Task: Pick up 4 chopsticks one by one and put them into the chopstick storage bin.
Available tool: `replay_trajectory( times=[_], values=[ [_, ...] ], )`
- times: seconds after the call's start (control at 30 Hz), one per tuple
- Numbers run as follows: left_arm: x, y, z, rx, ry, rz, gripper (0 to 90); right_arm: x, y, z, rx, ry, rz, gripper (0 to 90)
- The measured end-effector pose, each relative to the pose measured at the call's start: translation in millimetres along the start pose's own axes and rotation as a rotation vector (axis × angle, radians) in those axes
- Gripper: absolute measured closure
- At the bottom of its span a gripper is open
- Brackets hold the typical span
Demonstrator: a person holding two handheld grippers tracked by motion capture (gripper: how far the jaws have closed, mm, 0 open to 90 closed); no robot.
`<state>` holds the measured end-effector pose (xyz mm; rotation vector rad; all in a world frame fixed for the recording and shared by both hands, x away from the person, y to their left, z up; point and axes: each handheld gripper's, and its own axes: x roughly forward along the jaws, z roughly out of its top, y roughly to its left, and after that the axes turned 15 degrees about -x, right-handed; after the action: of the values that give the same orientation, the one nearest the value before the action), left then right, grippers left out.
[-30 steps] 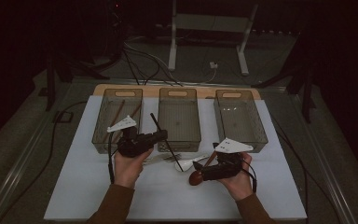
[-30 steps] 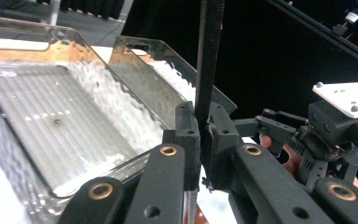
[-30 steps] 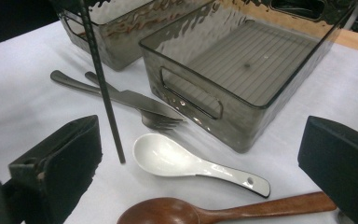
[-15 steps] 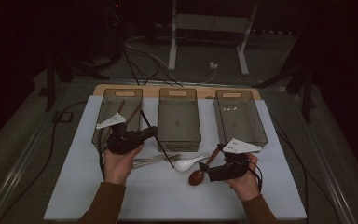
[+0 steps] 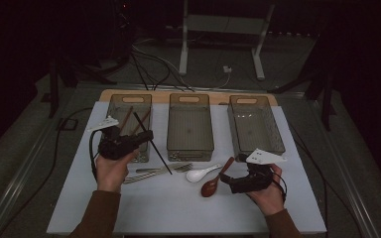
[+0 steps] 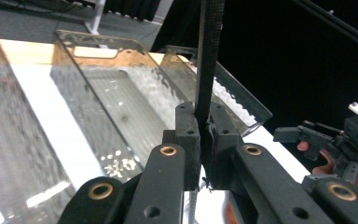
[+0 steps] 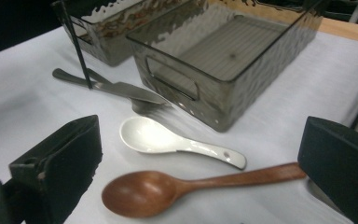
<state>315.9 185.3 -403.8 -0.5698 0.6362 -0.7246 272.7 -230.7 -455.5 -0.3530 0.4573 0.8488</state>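
Overhead, the dim light makes the left hand-held gripper (image 5: 146, 137) hard to read, yet a black chopstick (image 5: 151, 141) crosses its tip, slanting from above the left bin (image 5: 114, 106) down toward the forks (image 5: 158, 171) on the white surface (image 5: 178, 208). Two brown sticks lie in that bin, just beyond it. The right hand-held gripper (image 5: 226, 181) sits just beside the wooden spoon (image 5: 213, 186), with a white spoon (image 5: 201, 173) a little farther left.

From the left gripper view, the jaws are clamped together on the chopstick (image 6: 207, 60), whose top is cut off by the frame; clear bins (image 6: 135, 98) lie beyond.

From the right gripper view, the jaws stand wide apart, holding nothing, the wooden spoon (image 7: 168, 191) lying between them, its handle end reaching the right jaw.
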Motion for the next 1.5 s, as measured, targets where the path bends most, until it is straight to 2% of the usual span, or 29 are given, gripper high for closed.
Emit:
replay_trajectory(
  times=[0.2,0.43,0.7,0.97,1.23,1.5],
  values=[
    [-11.3,7.3,6.5,-0.005,-0.004,0.037,87.1,-7.5,-4.8,-8.8,-0.008,0.009,-0.021,0.0],
    [-22.3,13.8,14.4,-0.006,-0.005,0.077,87.0,-17.3,-12.9,-21.6,0.022,0.018,-0.04,0.0],
    [-29.3,20.6,21.9,-0.022,-0.007,0.106,87.0,-24.9,-22.5,-30.4,0.039,0.006,-0.09,0.0],
    [-31.0,28.1,32.4,-0.024,0.016,0.161,87.0,-28.8,-29.2,-35.2,0.047,0.001,-0.122,0.0],
    [-28.5,37.2,49.9,-0.019,0.019,0.232,86.9,-28.8,-30.8,-37.9,0.058,0.006,-0.127,0.0],
    [-18.2,48.9,60.5,-0.027,0.003,0.257,86.7,-27.4,-30.5,-38.9,0.058,0.013,-0.123,0.0]
  ],
)
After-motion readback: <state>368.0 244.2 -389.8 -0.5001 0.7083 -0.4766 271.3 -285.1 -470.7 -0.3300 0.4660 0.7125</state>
